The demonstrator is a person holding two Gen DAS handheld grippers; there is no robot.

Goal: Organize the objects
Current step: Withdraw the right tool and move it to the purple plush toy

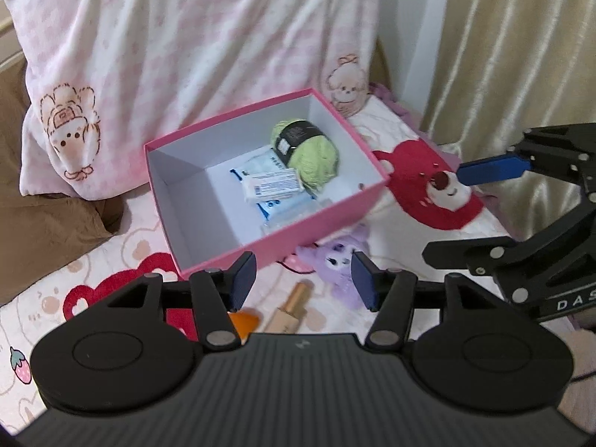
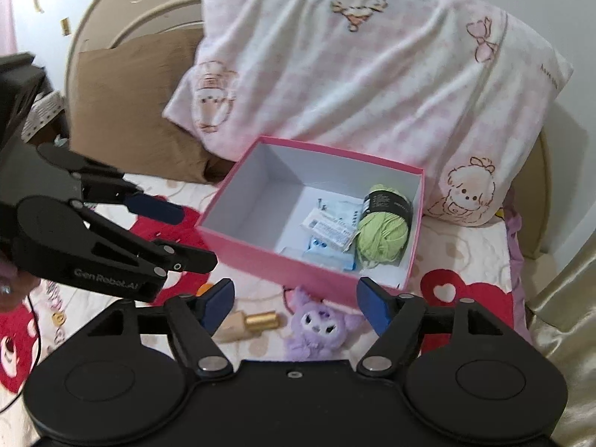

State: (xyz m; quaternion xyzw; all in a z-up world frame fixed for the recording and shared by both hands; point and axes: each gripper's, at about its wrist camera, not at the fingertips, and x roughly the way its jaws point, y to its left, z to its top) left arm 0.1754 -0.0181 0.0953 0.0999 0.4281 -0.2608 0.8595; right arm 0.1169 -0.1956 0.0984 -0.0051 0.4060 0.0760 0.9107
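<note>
An open pink box (image 1: 320,223) (image 2: 260,260) sits on the bed. Inside lie a green yarn ball (image 1: 309,152) (image 2: 380,227) and white and blue packets (image 1: 272,182) (image 2: 327,227). In front of the box lie a purple plush toy (image 1: 342,260) (image 2: 316,324) and a gold-capped wooden bottle (image 1: 294,305) (image 2: 249,322). My left gripper (image 1: 303,279) (image 2: 186,234) hovers open and empty above the box's near left corner. My right gripper (image 2: 296,303) (image 1: 458,212) hangs open and empty over the plush toy.
A pink cartoon pillow (image 1: 186,56) and a brown pillow (image 2: 130,111) lean behind the box. The bedspread (image 1: 428,193) has red bear prints. A beige curtain (image 1: 521,37) hangs on the right. An orange object (image 1: 244,322) peeks out beside the bottle.
</note>
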